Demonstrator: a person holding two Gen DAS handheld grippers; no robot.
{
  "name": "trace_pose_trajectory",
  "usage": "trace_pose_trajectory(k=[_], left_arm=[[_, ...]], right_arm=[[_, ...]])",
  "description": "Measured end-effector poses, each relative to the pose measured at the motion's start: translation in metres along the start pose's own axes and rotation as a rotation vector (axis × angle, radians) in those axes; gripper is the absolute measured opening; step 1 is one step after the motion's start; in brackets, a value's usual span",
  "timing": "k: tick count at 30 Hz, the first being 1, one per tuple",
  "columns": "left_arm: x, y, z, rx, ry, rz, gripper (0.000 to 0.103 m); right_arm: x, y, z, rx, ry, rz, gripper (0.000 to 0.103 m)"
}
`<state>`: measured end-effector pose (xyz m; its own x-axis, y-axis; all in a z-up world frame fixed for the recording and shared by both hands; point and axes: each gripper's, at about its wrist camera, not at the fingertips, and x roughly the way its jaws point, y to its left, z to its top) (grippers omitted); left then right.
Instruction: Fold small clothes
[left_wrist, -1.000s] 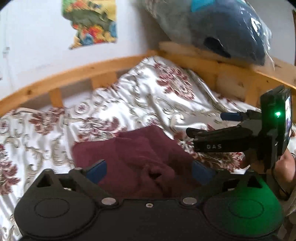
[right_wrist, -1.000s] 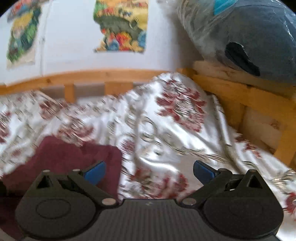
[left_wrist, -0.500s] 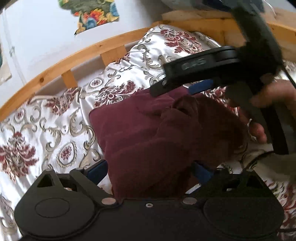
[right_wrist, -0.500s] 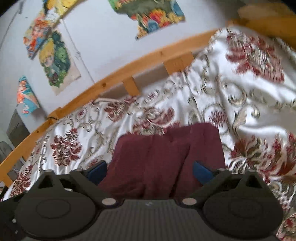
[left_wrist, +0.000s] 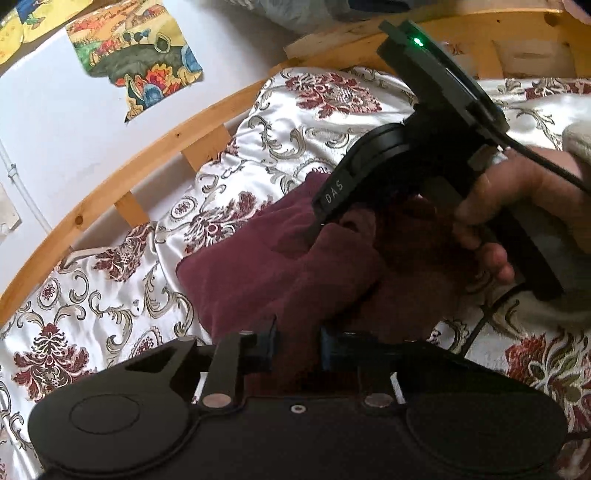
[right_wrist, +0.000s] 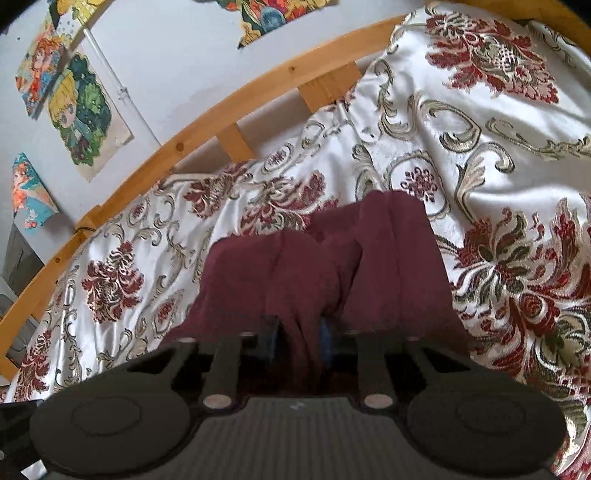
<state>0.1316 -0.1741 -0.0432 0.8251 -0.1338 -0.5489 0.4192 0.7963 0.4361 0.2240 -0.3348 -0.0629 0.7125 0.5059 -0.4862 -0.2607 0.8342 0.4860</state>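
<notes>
Maroon garment (left_wrist: 280, 266): one item, lying on the floral bedspread (left_wrist: 110, 295) of a wooden-framed bed. In the left wrist view its long axis runs from the near right toward the far left, ending in a blunt folded corner on the spread. In the right wrist view the same cloth (right_wrist: 332, 266) extends straight away from the camera, its far edge square against the bedspread (right_wrist: 480, 147).

Grippers: two. Left gripper (left_wrist: 297, 345) has its fingers drawn close together with a bunch of the maroon fabric pinched between them at the garment's near edge. Right gripper (right_wrist: 299, 339) is likewise closed on a vertical pleat of the cloth, which rises between its pads and fans out beyond. In the left wrist view the right gripper (left_wrist: 314, 230) appears from the side, above the garment's right portion, its tip pressed into the fabric; the person's right hand (left_wrist: 517, 206) grasps its handle.

Beyond: one wooden bed rail (right_wrist: 258, 103) curving along the far side of the bed. White wall behind it carries four colourful pictures (right_wrist: 81, 114) in the right wrist view.
</notes>
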Motion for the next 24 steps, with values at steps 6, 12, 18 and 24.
trace_pose_trajectory(k=[6,12,18,24], left_arm=[[-0.004,0.001,0.014,-0.040,-0.036,-0.026,0.019],[-0.004,-0.015,0.032,-0.007,-0.077,-0.082,0.019],[0.003,-0.032,0.030,0.044,-0.064,-0.118,0.019],[0.008,-0.031,0.019,-0.046,-0.053,-0.147,0.023]], right_arm=[[-0.019,0.009,0.017,-0.068,-0.078,-0.014,0.015],[-0.045,0.006,0.036,-0.140,-0.146,-0.087,0.015],[-0.052,-0.017,0.035,-0.085,-0.103,-0.144,0.015],[-0.046,-0.021,0.027,-0.086,-0.051,-0.186,0.015]])
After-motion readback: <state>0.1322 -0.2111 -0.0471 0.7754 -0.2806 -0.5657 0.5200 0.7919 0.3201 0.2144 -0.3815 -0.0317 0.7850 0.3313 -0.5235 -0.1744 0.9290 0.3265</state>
